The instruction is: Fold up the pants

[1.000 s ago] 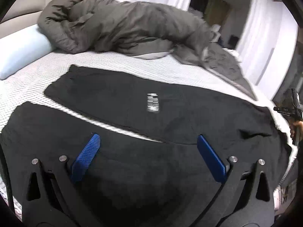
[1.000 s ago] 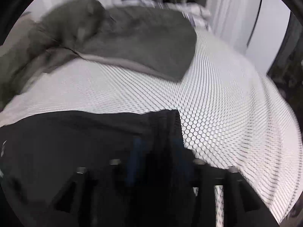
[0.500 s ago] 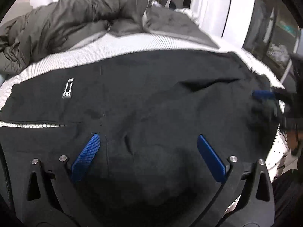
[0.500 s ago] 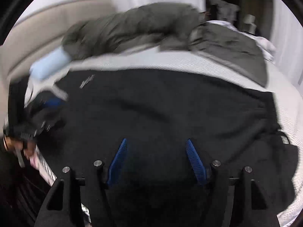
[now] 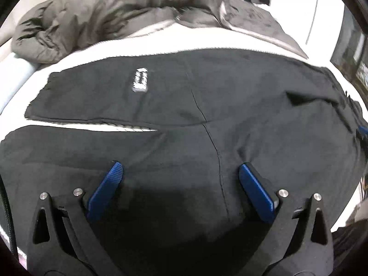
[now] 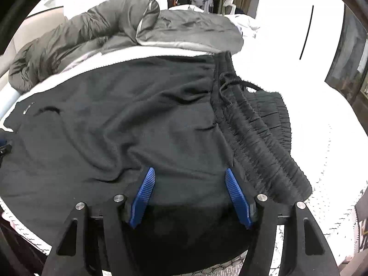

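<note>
Black pants (image 5: 207, 105) lie spread flat on the bed, legs to the left with a white logo (image 5: 140, 82) on the far leg, waist to the right. In the right wrist view the pants (image 6: 128, 119) show a ribbed waistband (image 6: 250, 124) with a drawstring (image 6: 230, 82). My left gripper (image 5: 179, 172) is open and empty just above the near leg by the crotch seam. My right gripper (image 6: 189, 179) is open and empty over the hip area next to the waistband.
A crumpled grey duvet (image 5: 110, 16) lies along the far side of the bed, also in the right wrist view (image 6: 96, 34). A pale blue pillow (image 5: 16, 78) sits at the left. White patterned sheet (image 6: 322, 151) shows right of the waistband. The bed edge runs close below both grippers.
The right gripper has swung from the waistband corner to over the hip area and opened. The left view has shifted from the legs toward the crotch seam. Both pairs of fingers stay spread.
</note>
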The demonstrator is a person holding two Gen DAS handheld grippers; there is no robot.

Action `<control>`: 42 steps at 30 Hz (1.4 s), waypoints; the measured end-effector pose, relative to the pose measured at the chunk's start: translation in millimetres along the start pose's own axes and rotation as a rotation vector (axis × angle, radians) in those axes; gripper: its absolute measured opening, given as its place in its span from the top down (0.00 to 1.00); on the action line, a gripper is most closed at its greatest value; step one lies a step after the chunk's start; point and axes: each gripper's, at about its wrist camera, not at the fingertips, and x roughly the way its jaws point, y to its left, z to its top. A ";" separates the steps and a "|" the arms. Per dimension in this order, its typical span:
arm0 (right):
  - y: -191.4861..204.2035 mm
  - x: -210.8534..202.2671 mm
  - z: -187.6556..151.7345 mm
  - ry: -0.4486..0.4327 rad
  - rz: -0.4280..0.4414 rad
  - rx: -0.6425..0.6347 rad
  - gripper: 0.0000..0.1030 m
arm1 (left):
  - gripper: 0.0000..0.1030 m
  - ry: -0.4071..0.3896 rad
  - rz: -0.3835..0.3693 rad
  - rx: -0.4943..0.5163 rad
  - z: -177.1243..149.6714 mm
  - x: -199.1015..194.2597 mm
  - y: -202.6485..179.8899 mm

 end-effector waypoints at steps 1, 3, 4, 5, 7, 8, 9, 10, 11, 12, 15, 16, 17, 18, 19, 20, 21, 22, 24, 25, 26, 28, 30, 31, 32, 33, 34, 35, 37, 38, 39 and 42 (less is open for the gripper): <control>3.8 -4.5 3.3 -0.006 -0.006 -0.021 0.37 | 0.02 -0.034 -0.005 -0.014 3.4 -8.8 -2.2; 19.5 -15.9 11.2 -0.044 0.067 -0.064 0.36 | 0.02 -0.121 -0.046 -0.023 9.6 -27.2 -11.0; 28.4 -20.7 15.2 -0.065 0.118 -0.067 0.34 | 0.02 -0.156 -0.084 -0.015 13.6 -34.0 -22.6; 37.8 -25.2 19.8 -0.083 0.180 -0.062 0.29 | 0.02 -0.168 -0.115 -0.007 16.4 -36.3 -32.6; 56.6 -24.9 31.9 -0.086 0.259 -0.069 0.29 | 0.02 -0.181 -0.229 0.038 18.7 -35.6 -63.9; 68.3 -22.1 38.6 -0.084 0.287 -0.088 0.29 | 0.01 -0.171 -0.263 0.071 17.8 -31.4 -78.7; 82.1 -16.6 44.1 -0.071 0.318 -0.107 0.29 | 0.01 -0.132 -0.298 0.132 16.5 -20.5 -101.3; 90.6 -11.1 48.3 -0.061 0.341 -0.115 0.29 | 0.01 -0.100 -0.308 0.168 15.6 -11.5 -114.4; 100.1 -3.0 49.9 -0.042 0.371 -0.123 0.29 | 0.02 -0.063 -0.301 0.203 14.5 -2.1 -126.7; 111.2 11.4 52.2 -0.003 0.389 -0.132 0.28 | 0.03 -0.012 -0.277 0.227 14.7 13.1 -137.4; 124.1 48.7 52.0 0.092 0.323 -0.173 0.29 | 0.03 0.039 -0.230 0.171 10.5 33.2 -138.8; 122.4 53.1 50.3 0.092 0.318 -0.192 0.29 | 0.04 0.055 -0.232 0.123 11.9 39.5 -130.3; 124.2 52.9 55.6 0.086 0.313 -0.207 0.29 | 0.05 0.055 -0.231 0.100 13.2 42.6 -126.3; 115.6 49.7 56.3 0.076 0.263 -0.222 0.29 | 0.08 0.052 -0.210 0.106 14.3 39.7 -120.9; 104.6 47.6 58.3 0.068 0.209 -0.220 0.29 | 0.08 0.047 -0.180 0.123 13.7 36.9 -119.3; 89.7 48.3 59.1 0.062 0.166 -0.204 0.29 | 0.08 0.035 -0.122 0.138 13.1 34.8 -116.5; 71.1 50.5 57.6 0.069 0.110 -0.172 0.28 | 0.08 0.020 -0.049 0.143 14.0 33.5 -106.4; 59.3 49.9 54.1 0.069 0.057 -0.147 0.28 | 0.08 0.015 -0.004 0.119 13.2 31.7 -91.6; 32.1 51.4 52.0 0.060 -0.061 -0.104 0.21 | 0.08 0.036 0.002 0.028 12.8 26.2 -61.5; 24.1 48.1 52.4 0.056 -0.042 -0.083 0.21 | 0.09 0.042 -0.001 -0.011 15.2 21.8 -50.4; 19.6 44.5 51.1 0.053 -0.026 -0.069 0.21 | 0.08 0.038 -0.014 -0.028 16.6 15.8 -41.6; 23.5 31.0 49.4 0.038 -0.045 -0.086 0.21 | 0.08 -0.029 -0.081 -0.042 18.0 -5.4 -31.5; 42.1 6.9 50.2 -0.008 0.041 -0.111 0.21 | 0.04 -0.079 -0.143 -0.025 12.3 -21.3 -36.1; 61.0 0.0 56.9 -0.024 0.111 -0.117 0.21 | 0.04 -0.088 -0.167 -0.013 7.1 -26.5 -40.1; 73.5 -11.4 53.8 -0.038 0.195 -0.128 0.18 | 0.04 -0.089 -0.193 0.001 5.2 -27.3 -50.0; 91.5 -24.5 49.7 -0.061 0.291 -0.145 0.13 | 0.03 -0.079 -0.227 0.022 4.4 -25.6 -60.1; 98.7 -32.8 44.0 -0.071 0.324 -0.154 0.10 | 0.03 -0.063 -0.275 0.064 1.4 -23.2 -76.5; 113.2 -36.5 39.2 -0.072 0.363 -0.168 0.09 | 0.03 -0.053 -0.304 0.106 -4.3 -22.6 -91.9; 140.8 -24.7 35.4 -0.030 0.436 -0.199 0.09 | 0.03 -0.036 -0.312 0.217 -17.8 -16.1 -117.0; 151.6 -15.4 32.1 0.009 0.449 -0.224 0.09 | 0.03 -0.025 -0.277 0.241 -26.6 -12.8 -123.7; 164.1 -6.1 25.6 0.054 0.414 -0.278 0.10 | 0.03 -0.002 -0.227 0.258 -37.4 -11.0 -127.3; 162.4 -9.8 15.0 0.033 0.255 -0.377 0.09 | 0.03 -0.005 -0.206 0.258 -45.8 -14.7 -103.3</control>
